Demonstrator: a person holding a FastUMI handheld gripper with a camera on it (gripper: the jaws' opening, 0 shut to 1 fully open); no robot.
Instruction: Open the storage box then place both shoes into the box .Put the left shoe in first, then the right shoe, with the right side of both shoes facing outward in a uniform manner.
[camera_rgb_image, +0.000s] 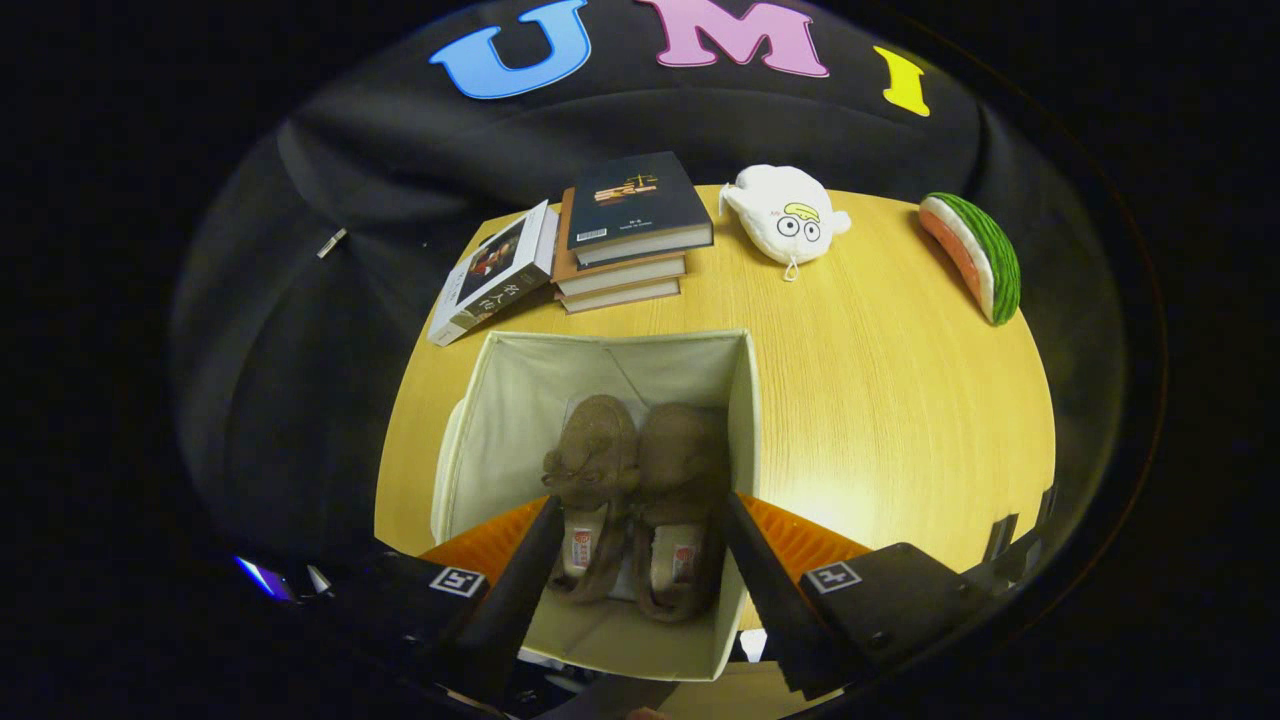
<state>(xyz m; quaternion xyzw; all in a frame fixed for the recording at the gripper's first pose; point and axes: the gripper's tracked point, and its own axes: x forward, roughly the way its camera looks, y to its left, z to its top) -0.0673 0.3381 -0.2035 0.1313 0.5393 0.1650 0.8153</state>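
While claw (640, 520) gapes empty — both shoes (635, 490) side-by-side inside storage box (500, 400).

An open, cream fabric storage box (600, 400) sits on a round wooden table, toward its 6 o'clock edge. Inside, two brown moccasin-style shoes lie side by side, touching — the left-hand shoe (592, 480) and right-hand shoe (678, 490) — toes pointing toward 12 o'clock, openings up.
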